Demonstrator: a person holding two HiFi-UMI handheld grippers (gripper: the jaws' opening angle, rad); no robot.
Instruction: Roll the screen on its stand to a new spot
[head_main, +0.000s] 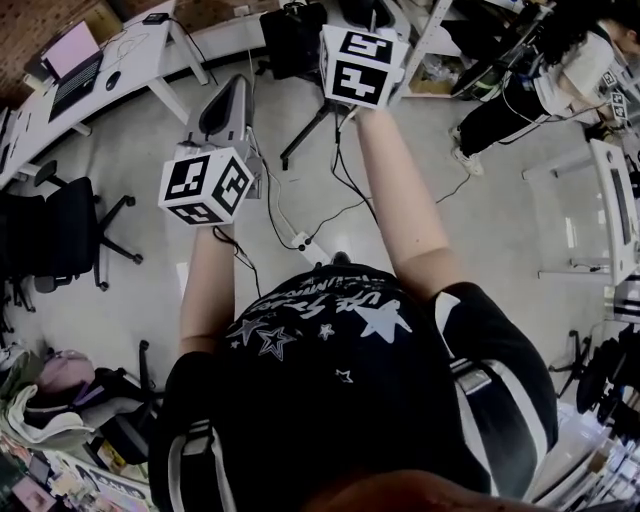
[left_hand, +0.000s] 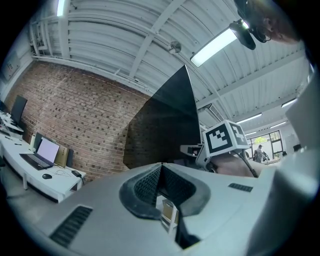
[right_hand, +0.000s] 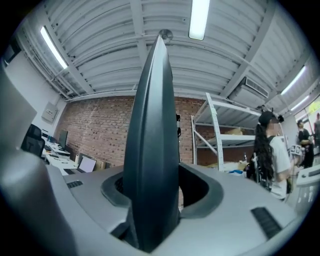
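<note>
The screen (head_main: 293, 40) is a dark flat panel on a wheeled stand (head_main: 312, 128), seen from above at the top of the head view. In the right gripper view its thin edge (right_hand: 152, 150) rises straight up between the jaws of my right gripper (right_hand: 157, 182), which is shut on it. In the head view only that gripper's marker cube (head_main: 360, 65) shows, right beside the panel. My left gripper (head_main: 237, 85) is held lower and to the left, apart from the screen. In its own view the left gripper (left_hand: 161, 167) is shut on nothing and faces the panel's dark back (left_hand: 165, 125).
Cables and a power strip (head_main: 305, 240) lie on the floor by the stand. A black office chair (head_main: 60, 235) stands at the left, and desks with a laptop (head_main: 75, 55) at the far left. A person (head_main: 560, 80) and a white table (head_main: 615, 210) are at the right.
</note>
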